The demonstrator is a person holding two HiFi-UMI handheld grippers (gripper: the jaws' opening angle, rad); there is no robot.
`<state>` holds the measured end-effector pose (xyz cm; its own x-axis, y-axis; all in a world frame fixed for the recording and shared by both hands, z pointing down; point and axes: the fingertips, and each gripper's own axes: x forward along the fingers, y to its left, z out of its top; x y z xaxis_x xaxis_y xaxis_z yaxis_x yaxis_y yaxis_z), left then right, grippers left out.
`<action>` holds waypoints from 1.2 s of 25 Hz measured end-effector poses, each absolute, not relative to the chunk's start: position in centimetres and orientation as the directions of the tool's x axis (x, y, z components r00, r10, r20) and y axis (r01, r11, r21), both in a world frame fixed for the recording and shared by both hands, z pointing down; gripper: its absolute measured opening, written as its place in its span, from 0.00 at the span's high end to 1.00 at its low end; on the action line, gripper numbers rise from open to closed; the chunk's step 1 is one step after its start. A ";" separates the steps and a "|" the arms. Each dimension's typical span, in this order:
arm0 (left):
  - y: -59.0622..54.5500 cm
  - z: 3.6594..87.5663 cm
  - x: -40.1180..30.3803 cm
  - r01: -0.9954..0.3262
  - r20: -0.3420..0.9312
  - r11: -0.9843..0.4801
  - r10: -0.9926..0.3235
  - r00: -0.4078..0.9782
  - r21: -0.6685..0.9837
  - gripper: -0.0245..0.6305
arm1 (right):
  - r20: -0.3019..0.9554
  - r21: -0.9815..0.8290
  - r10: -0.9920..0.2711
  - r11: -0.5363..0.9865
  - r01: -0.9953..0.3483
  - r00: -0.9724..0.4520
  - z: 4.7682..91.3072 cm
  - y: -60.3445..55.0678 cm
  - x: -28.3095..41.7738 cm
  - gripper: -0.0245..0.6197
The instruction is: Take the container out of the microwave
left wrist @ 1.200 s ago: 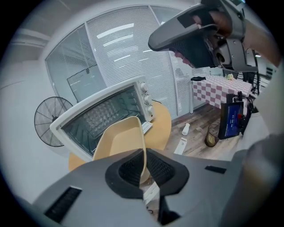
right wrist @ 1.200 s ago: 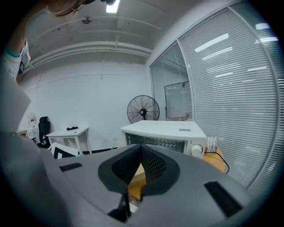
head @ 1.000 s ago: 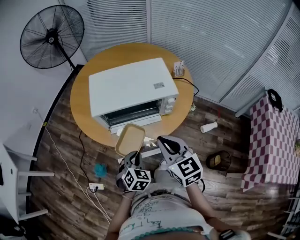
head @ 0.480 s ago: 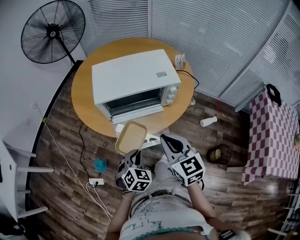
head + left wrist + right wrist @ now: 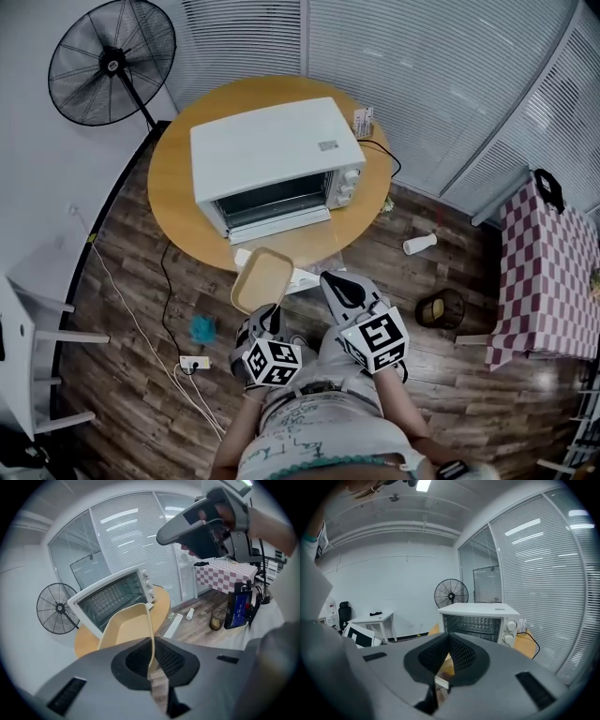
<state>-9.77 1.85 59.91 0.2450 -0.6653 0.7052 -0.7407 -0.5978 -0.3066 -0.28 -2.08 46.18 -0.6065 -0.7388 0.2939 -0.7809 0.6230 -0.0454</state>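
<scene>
The round table (image 5: 173, 211) carries the microwave (image 5: 272, 155), door down, its inside too dim to read. The container (image 5: 261, 279) hangs at the table's near edge, clear of the door with free air around it. Its near rim is hidden between the jaws of the left gripper (image 5: 151, 665), which clamp it. The right gripper (image 5: 448, 641) is closed on nothing.

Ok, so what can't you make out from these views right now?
- Microwave interior: in the head view its top hides it; the gripper views show only part.
- Dials: settings too small in every view.
- Left gripper hold on the container: in the head view the gripper's body hides it; in the left gripper view the jaws cover the rim.
</scene>
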 end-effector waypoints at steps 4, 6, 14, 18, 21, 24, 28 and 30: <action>1.7 59.9 -9.8 -0.738 0.706 -0.601 -0.663 0.248 -0.305 0.92 | 0.296 -0.046 -0.733 0.630 -0.775 -0.613 46.4 -2.1 -0.7 0.97; 1.6 59.9 -9.4 -0.736 0.707 -0.606 -0.660 0.255 -0.301 0.92 | 0.295 -0.044 -0.731 0.633 -0.773 -0.615 46.5 -2.1 -0.7 0.97; 1.5 59.7 -7.9 -0.736 0.710 -0.614 -0.652 0.268 -0.286 0.92 | 0.290 -0.039 -0.725 0.643 -0.765 -0.624 46.5 -2.2 -0.4 0.97; 1.8 59.9 -7.8 -0.742 0.713 -0.609 -0.650 0.264 -0.279 0.92 | 0.295 -0.041 -0.718 0.650 -0.759 -0.631 46.7 -2.0 -0.4 0.97; 2.0 60.1 -7.9 -0.745 0.717 -0.607 -0.647 0.259 -0.278 0.92 | 0.298 -0.043 -0.713 0.655 -0.755 -0.635 46.8 -1.9 -0.4 0.97; 1.9 60.1 -7.9 -0.746 0.718 -0.606 -0.646 0.260 -0.277 0.92 | 0.306 -0.042 -0.707 0.659 -0.751 -0.638 46.9 -1.8 -0.3 0.97; 1.7 60.0 -7.8 -0.742 0.717 -0.607 -0.648 0.257 -0.283 0.92 | 0.310 -0.037 -0.703 0.664 -0.747 -0.640 46.8 -1.8 -0.3 0.97; 1.7 59.9 -7.6 -0.741 0.716 -0.609 -0.649 0.258 -0.285 0.92 | 0.311 -0.037 -0.702 0.665 -0.746 -0.641 46.8 -1.8 -0.2 0.97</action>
